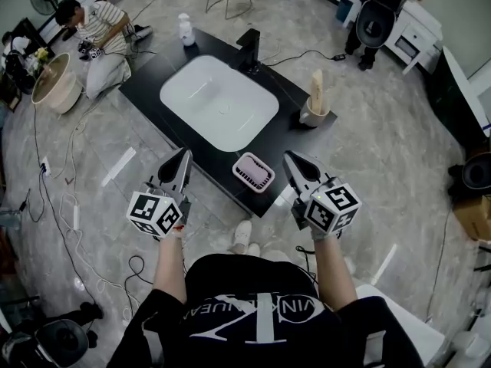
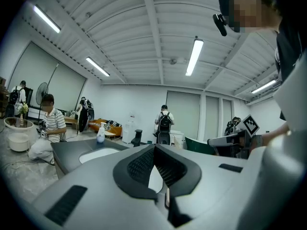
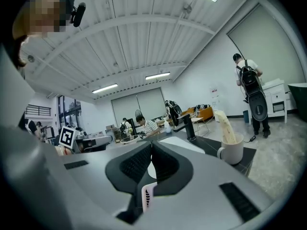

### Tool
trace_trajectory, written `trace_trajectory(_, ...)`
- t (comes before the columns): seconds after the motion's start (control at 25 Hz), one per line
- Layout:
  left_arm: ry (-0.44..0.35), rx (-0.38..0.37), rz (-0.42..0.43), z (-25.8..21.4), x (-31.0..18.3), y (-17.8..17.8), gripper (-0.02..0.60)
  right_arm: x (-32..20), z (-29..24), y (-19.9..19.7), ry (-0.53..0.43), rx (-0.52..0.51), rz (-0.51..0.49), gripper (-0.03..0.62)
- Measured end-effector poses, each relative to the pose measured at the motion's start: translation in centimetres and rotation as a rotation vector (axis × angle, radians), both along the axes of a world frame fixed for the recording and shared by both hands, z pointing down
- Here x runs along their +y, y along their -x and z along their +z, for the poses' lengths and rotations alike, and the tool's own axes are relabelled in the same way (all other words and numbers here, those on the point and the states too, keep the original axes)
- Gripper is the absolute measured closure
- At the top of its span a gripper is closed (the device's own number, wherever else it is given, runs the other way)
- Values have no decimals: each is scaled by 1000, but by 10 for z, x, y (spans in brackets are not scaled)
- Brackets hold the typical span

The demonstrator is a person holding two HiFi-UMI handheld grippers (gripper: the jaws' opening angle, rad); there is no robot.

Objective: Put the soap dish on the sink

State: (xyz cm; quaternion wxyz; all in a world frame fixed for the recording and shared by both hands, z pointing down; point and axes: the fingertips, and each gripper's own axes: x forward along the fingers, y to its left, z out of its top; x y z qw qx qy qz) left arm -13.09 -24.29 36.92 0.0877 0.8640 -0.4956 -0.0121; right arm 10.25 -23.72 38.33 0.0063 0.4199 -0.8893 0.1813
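Note:
The pink-and-white slotted soap dish (image 1: 253, 172) lies on the near edge of the black counter (image 1: 153, 79), in front of the white sink basin (image 1: 219, 102). My left gripper (image 1: 182, 158) hovers just left of the dish and my right gripper (image 1: 291, 159) just right of it, both apart from it. In the left gripper view the left gripper (image 2: 153, 147) has its jaws together, empty, facing the basin (image 2: 96, 155). The right gripper (image 3: 151, 145) is shut and empty too. A sliver of the soap dish (image 3: 147, 195) shows under its jaws.
A black faucet (image 1: 249, 48) stands behind the basin, with a soap bottle (image 1: 185, 29) at the far left corner. On the counter's right end stands a white mug (image 1: 314, 112) with a pale stick in it. A person (image 1: 100, 29) sits on the floor at the far left. Cables lie across the floor.

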Motion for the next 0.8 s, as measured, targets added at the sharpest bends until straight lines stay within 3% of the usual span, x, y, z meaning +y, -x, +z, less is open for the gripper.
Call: trace_trajectory(0.8, -30, -7, -7, -8, -6, -3, 568, -3, 2, -4, 4, -7, 14, 568)
